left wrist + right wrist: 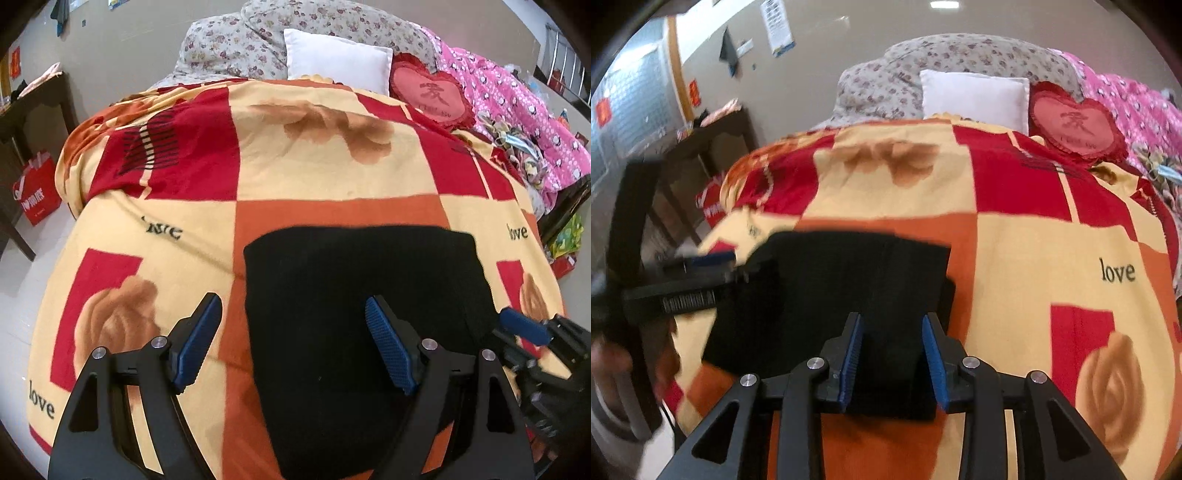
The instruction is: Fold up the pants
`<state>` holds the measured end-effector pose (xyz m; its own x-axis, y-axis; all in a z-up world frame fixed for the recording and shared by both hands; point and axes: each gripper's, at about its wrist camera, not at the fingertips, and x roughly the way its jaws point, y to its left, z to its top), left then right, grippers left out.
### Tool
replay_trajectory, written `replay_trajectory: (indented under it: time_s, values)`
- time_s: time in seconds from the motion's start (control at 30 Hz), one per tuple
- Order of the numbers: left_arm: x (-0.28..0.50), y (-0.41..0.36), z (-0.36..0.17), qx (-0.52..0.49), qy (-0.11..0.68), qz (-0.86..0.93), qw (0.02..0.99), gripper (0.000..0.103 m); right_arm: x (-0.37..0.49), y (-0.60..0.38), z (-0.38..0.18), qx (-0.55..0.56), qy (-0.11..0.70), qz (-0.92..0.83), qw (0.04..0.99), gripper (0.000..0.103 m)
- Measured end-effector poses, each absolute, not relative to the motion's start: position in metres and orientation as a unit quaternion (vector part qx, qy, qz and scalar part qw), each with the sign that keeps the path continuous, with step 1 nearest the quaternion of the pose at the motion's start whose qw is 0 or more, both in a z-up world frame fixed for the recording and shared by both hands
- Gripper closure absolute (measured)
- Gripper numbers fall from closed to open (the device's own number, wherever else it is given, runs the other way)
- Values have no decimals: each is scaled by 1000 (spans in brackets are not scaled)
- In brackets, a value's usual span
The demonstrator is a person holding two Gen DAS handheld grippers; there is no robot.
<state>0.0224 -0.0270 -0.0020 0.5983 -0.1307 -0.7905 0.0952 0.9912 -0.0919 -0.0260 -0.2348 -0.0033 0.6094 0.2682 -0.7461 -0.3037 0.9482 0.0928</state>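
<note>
The black pants (362, 317) lie folded into a flat rectangle on the patterned blanket (310, 166) near the bed's front edge. My left gripper (293, 310) is open wide above the pants' left edge, its blue pads apart and empty. My right gripper (892, 328) is open above the pants (849, 291), over their near right part; nothing is held between its pads. The right gripper also shows at the right edge of the left wrist view (528, 328). The left gripper shows blurred at the left of the right wrist view (701, 266).
A white pillow (338, 57), a red heart cushion (430, 94) and a floral quilt (240, 40) lie at the bed's head. A pink quilt (517, 103) runs along the right side. A dark table (33, 114) and a red bag (35, 192) stand on the left.
</note>
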Motion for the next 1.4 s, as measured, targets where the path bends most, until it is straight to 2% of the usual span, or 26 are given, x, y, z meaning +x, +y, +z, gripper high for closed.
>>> replay_trajectory:
  time_s: [0.13, 0.23, 0.37, 0.83, 1.4]
  values:
    - [15, -26, -6, -23, 446, -61, 893, 22, -36, -242, -19, -12, 406, 153, 901, 64]
    - [11, -23, -5, -32, 447, -57, 892, 22, -32, -248, -10, 13, 420, 155, 894, 64]
    - [8, -24, 0, -29, 443, -52, 895, 22, -32, -245, 7, 14, 400, 151, 904, 64]
    - [6, -13, -2, -63, 450, -59, 889, 22, -11, -235, 5, 45, 404, 140, 903, 44]
    - [9, -5, -5, -84, 458, -91, 880, 22, 2, -255, -7, 78, 418, 131, 896, 36]
